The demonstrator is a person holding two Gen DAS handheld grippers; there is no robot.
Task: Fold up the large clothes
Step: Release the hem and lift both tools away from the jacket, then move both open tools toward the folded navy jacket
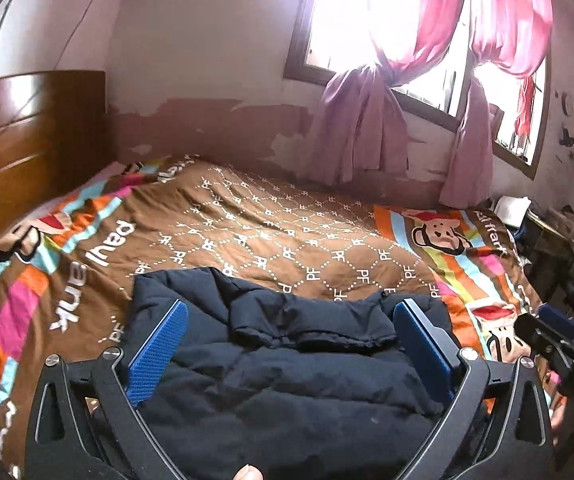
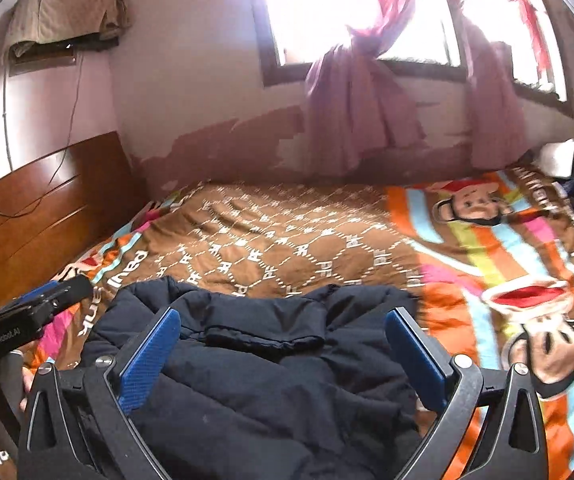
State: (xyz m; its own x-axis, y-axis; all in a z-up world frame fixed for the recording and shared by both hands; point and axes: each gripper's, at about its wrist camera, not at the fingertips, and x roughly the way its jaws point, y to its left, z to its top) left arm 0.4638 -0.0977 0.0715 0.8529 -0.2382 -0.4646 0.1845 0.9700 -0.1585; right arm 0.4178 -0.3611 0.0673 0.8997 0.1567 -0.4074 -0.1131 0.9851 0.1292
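A dark navy padded jacket [image 1: 279, 364] lies bunched on the near edge of the bed; it also shows in the right wrist view [image 2: 263, 376]. My left gripper [image 1: 291, 320] is open, its blue pads [image 1: 159, 352] spread wide above the jacket, holding nothing. My right gripper [image 2: 283, 324] is also open and empty, its blue pads [image 2: 415, 356] either side of the jacket. The right gripper shows at the right edge of the left wrist view [image 1: 559, 344]; the left gripper shows at the left edge of the right wrist view [image 2: 31, 316].
The bed carries a brown and striped cartoon-monkey quilt [image 1: 271, 228]. A wooden headboard [image 1: 27, 132] stands at the left. A window with knotted pink curtains [image 1: 363, 120] is behind the bed. Cluttered furniture [image 1: 547, 232] stands at the bed's right end.
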